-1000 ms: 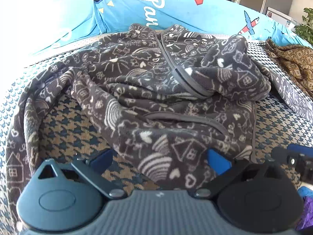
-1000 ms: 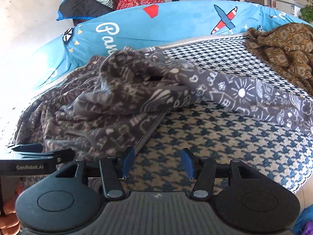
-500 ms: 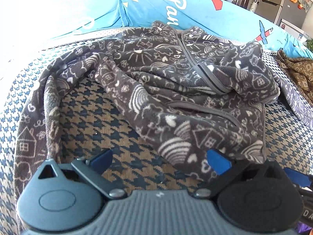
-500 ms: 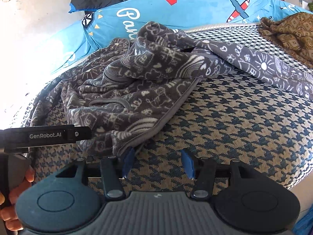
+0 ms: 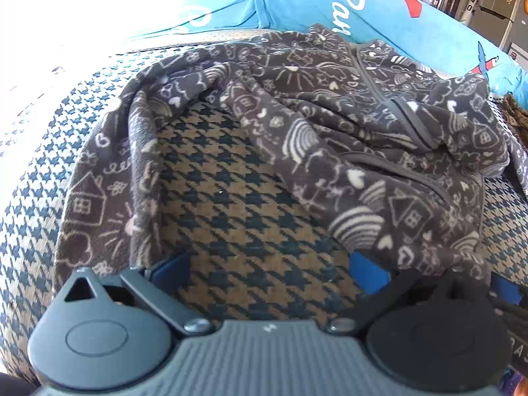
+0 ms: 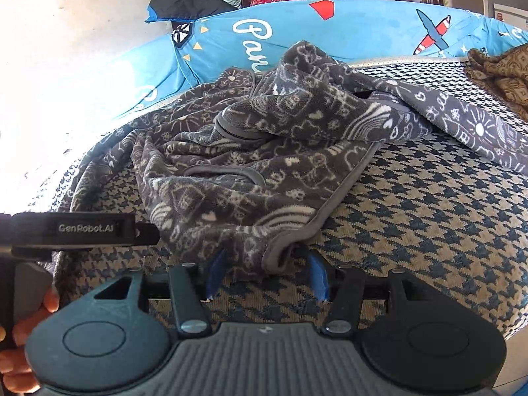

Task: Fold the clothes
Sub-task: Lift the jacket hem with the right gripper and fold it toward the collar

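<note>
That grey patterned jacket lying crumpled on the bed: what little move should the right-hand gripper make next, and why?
Probably ease forward a touch and close. The right gripper stands open, with the jacket hem corner bunched just between its blue pads but not pinched. The left gripper is open over bare checked cover, so the right seems best placed to grab first.

A wide surface covered with woven cloth in a tan and dark blue houndstooth pattern [image 5: 244, 198] carries everything. On it lies a crumpled dark grey fleece garment with pale doodle drawings and a grey zip [image 6: 250, 171], one part stretched to the right. A long bright blue cushion with white letters and red planes [image 6: 363, 29] lies along the far edge. A brown patterned cloth [image 6: 501, 72] rests at the far right.
</note>
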`<state>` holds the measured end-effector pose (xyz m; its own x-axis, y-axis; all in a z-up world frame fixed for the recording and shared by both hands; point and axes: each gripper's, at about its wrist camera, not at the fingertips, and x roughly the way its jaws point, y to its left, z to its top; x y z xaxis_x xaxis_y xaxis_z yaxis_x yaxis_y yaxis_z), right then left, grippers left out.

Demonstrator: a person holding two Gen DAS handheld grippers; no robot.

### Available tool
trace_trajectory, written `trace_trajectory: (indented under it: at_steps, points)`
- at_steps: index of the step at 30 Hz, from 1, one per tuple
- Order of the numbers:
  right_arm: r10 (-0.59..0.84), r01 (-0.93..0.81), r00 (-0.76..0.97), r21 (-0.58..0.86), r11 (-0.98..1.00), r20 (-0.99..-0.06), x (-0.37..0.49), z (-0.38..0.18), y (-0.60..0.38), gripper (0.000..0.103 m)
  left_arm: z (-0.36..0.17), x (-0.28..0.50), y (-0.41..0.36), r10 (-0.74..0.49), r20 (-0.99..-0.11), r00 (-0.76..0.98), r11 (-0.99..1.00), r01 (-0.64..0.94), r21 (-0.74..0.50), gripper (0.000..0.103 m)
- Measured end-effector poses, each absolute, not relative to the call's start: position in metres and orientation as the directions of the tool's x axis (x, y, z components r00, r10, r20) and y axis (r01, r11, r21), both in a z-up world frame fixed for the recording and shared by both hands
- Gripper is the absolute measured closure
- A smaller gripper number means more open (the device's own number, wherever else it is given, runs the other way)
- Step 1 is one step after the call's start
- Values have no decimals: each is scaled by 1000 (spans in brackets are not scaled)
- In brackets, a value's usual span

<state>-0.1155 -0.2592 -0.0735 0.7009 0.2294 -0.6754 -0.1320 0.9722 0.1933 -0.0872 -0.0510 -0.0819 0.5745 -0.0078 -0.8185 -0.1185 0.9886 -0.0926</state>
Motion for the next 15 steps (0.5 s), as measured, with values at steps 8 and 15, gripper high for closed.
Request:
trace_trajectory:
  at_steps: [8,15]
  points:
    - [259,-176,741,192,965,-619,-119,-69,-247,93,-71,-103,-26,94,-779,620,969,-237,-72,0]
    - [389,-298,778,256,920,-494,-154,-36,-248,93,-44,-123,-17,95,-692,715,966,-236,-110,0]
